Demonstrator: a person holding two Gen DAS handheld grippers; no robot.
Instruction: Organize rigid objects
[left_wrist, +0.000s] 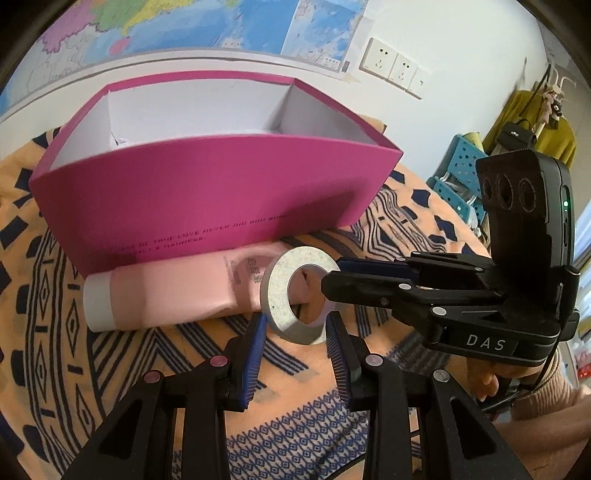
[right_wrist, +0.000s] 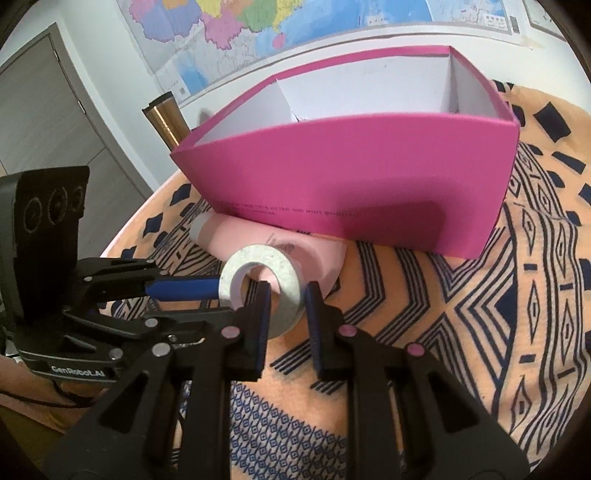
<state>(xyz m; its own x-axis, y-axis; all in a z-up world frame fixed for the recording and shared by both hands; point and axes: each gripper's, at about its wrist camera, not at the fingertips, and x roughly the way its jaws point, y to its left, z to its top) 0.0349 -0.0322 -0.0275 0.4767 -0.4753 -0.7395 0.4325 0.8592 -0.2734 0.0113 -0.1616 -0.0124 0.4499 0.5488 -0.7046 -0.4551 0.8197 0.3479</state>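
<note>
Step looked like a two-handed hold on the tape roll (left_wrist: 280, 291), ahead of getting it into the pink box (left_wrist: 207, 192). To do it well: keep one pinch firm before the other lets go, lift straight up and clear the box's near wall before going in. Don't drag the roll across the pink tube (left_wrist: 166, 291) lying along the foot of that wall. Left hand-held gripper (left_wrist: 296, 325) was nearly pressed together, with the roll's lower edge between its blue pads, apparently pinched. Right hand-held gripper (right_wrist: 288, 291) was also nearly closed, pinching the roll's wall with one finger through the hole and one outside. The roll stood tilted on edge at both sets of fingertips, just in front of the tube. Couldn't tell whether it was clear of the worktop (left_wrist: 314, 406) cloth.
</note>
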